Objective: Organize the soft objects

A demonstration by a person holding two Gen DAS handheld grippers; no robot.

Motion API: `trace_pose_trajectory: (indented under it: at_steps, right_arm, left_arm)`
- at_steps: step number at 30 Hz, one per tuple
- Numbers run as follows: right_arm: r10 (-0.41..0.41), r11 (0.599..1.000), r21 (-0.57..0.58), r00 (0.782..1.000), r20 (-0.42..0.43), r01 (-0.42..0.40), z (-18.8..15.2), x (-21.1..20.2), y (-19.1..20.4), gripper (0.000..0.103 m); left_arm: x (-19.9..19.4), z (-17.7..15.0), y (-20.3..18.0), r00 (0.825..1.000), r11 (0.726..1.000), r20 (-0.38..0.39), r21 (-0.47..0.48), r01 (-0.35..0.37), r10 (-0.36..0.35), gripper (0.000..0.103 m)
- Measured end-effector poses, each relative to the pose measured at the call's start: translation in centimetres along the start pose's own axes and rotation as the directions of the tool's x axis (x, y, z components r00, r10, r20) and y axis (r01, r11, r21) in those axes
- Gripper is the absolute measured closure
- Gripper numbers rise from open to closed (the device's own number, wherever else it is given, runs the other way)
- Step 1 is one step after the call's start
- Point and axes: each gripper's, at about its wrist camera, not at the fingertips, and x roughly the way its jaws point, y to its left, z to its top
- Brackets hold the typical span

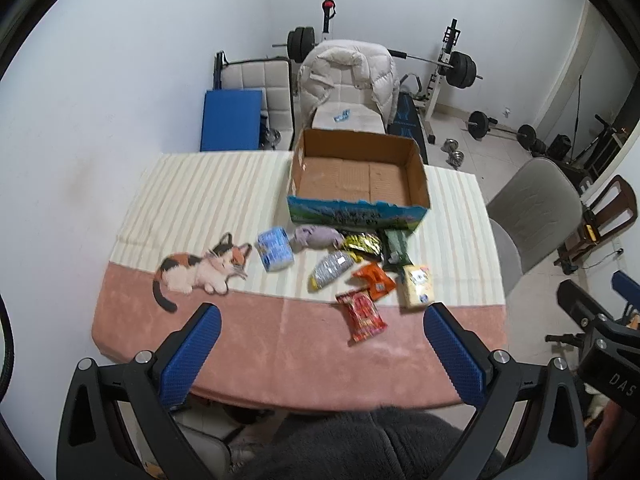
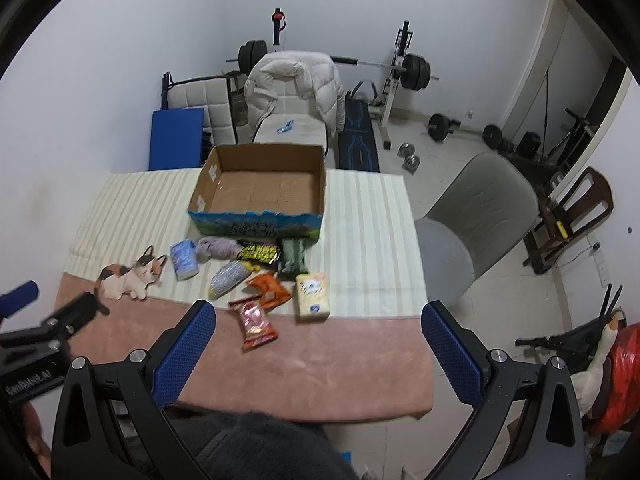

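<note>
Eight packets: a loose cluster [image 1: 352, 268] mid-frame, before the cardboard box [image 1: 356, 176], whose floor is bare.
Left gripper [image 1: 322, 314]: fingers spread wide, holding nothing, touching nothing.
Right gripper [image 2: 318, 312]: likewise wide apart, unladen.
Nearest: red packet [image 1: 362, 316], yellow tissue pack [image 1: 418, 288], just beyond the fingertips.
Room: bare pink cloth [image 1: 260, 340] at the lower edge.

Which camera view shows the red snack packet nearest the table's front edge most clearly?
The left wrist view: the red snack packet is sharper there, its printed front visible. In the right wrist view the same packet is blurred and washed by glare, though unobstructed.
</note>
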Motion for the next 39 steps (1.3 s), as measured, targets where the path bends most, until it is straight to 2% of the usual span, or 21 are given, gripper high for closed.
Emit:
trace_pose_trajectory:
  at_steps: [3, 5, 8, 10, 13, 14, 15, 16, 17, 18, 21, 24, 26, 27, 30, 31, 32, 33, 34, 36, 39]
  right_arm:
    - [-0.017, 1.0, -0.021, 1.0, 0.015, 0.017, 0.6, 2.4, -0.5, 0.0]
    - [0.0, 1.0, -0.03, 1.0, -0.019, -0.001, 1.2, 6.0, -0.8, 0.0]
    - [0.053, 0.998, -0.011, 0.991, -0.123, -0.054, 1.7, 12.2, -1.5, 0.0]
    - [0.077, 0.997, 0.019, 0.972, -0.221, -0.075, 1.3, 17.2, -1.9, 0.0]
    - [0.112, 0.993, 0.07, 0.934, -0.34, -0.094, -0.3, 24.7, -2.6, 0.0]
    - [0.113, 0.993, 0.083, 0.917, -0.382, -0.087, -1.0, 27.5, -2.7, 0.0]
    - [0.116, 0.992, 0.094, 0.906, -0.408, -0.085, -1.5, 29.4, -2.8, 0.0]
    - [0.118, 0.991, 0.106, 0.887, -0.446, -0.079, -2.2, 32.2, -3.0, 0.0]
    - [0.121, 0.991, 0.112, 0.874, -0.471, -0.077, -2.7, 34.2, -3.1, 0.0]
    - [0.124, 0.99, 0.116, 0.867, -0.482, -0.077, -3.1, 35.6, -3.0, 0.0]
    - [0.13, 0.989, 0.125, 0.833, -0.538, -0.073, -4.4, 40.8, -3.1, 0.008]
    - [0.141, 0.989, 0.125, 0.813, -0.565, -0.085, -5.1, 43.6, -2.6, 0.01]
    - [0.155, 0.987, 0.129, 0.8, -0.58, -0.097, -5.4, 44.9, -2.4, 0.01]
    - [0.171, 0.984, 0.139, 0.791, -0.587, -0.109, -5.7, 45.6, -2.4, 0.01]
    - [0.186, 0.982, 0.143, 0.77, -0.611, -0.124, -6.2, 47.0, -2.0, 0.01]
    - [0.188, 0.982, 0.137, 0.764, -0.617, -0.131, -6.3, 47.5, -1.6, 0.01]
    - [0.189, 0.982, 0.127, 0.758, -0.624, -0.14, -6.5, 48.0, -1.2, 0.01]
    - [0.19, 0.982, 0.12, 0.754, -0.629, -0.148, -6.6, 48.4, -0.9, 0.011]
    - [0.187, 0.982, 0.109, 0.746, -0.64, -0.153, -6.8, 49.0, -0.4, 0.012]
    - [0.193, 0.981, 0.1, 0.731, -0.655, -0.169, -7.2, 49.9, 0.4, 0.02]
    - [0.179, 0.983, 0.085, 0.727, -0.663, -0.165, -7.7, 51.2, 1.7, 0.021]
  left_arm:
    - [2.3, 1.4, 0.1, 0.999, 0.999, 0.03, 0.007, -0.039, 0.039, 0.0]
    - [4.8, 2.2, -0.1, 0.998, 0.998, 0.018, 0.011, -0.068, 0.068, 0.0]
    - [11.3, 3.1, -0.3, 0.993, 0.998, -0.098, 0.008, -0.059, 0.06, 0.0]
    - [15.9, 2.9, -0.6, 0.98, 1.0, -0.196, -0.005, -0.02, 0.018, 0.0]
    - [22.2, 1.7, -1.1, 0.935, 0.998, -0.351, -0.045, 0.042, -0.055, 0.0]
    - [24.4, 0.9, -1.3, 0.912, 0.995, -0.402, -0.073, 0.063, -0.087, 0.0]
    - [27.2, -0.1, -1.6, 0.88, 0.991, -0.458, -0.109, 0.082, -0.123, 0.0]
    - [28.5, -0.8, -2.0, 0.863, 0.987, -0.485, -0.134, 0.089, -0.143, 0.001]
    - [30.9, -1.7, -2.2, 0.837, 0.979, -0.516, -0.177, 0.105, -0.183, 0.001]
    - [32.4, -2.4, -2.5, 0.814, 0.973, -0.543, -0.205, 0.109, -0.205, 0.001]
    - [37.2, -4.9, -3.5, 0.745, 0.948, -0.607, -0.3, 0.11, -0.279, 0.01]
    - [40.0, -6.5, -4.7, 0.707, 0.937, -0.639, -0.334, 0.099, -0.302, 0.01]
    - [41.2, -7.3, -5.5, 0.697, 0.938, -0.651, -0.334, 0.093, -0.301, 0.01]
    - [41.8, -7.9, -6.1, 0.686, 0.942, -0.665, -0.323, 0.09, -0.294, 0.01]
    - [42.6, -8.9, -7.4, 0.683, 0.955, -0.683, -0.288, 0.074, -0.259, 0.013]
    - [42.8, -9.1, -7.6, 0.684, 0.958, -0.685, -0.278, 0.072, -0.25, 0.02]
    - [42.9, -9.4, -7.9, 0.683, 0.962, -0.691, -0.263, 0.065, -0.236, 0.023]
    - [42.3, -9.4, -8.2, 0.702, 0.969, -0.679, -0.24, 0.061, -0.213, 0.029]
    - [42.0, -9.4, -8.4, 0.715, 0.977, -0.675, -0.206, 0.054, -0.182, 0.041]
    - [41.2, -9.4, -8.3, 0.726, 0.983, -0.669, -0.174, 0.06, -0.163, 0.052]
    - [40.4, -9.8, -7.2, 0.738, 0.983, -0.659, -0.178, 0.036, -0.146, 0.054]
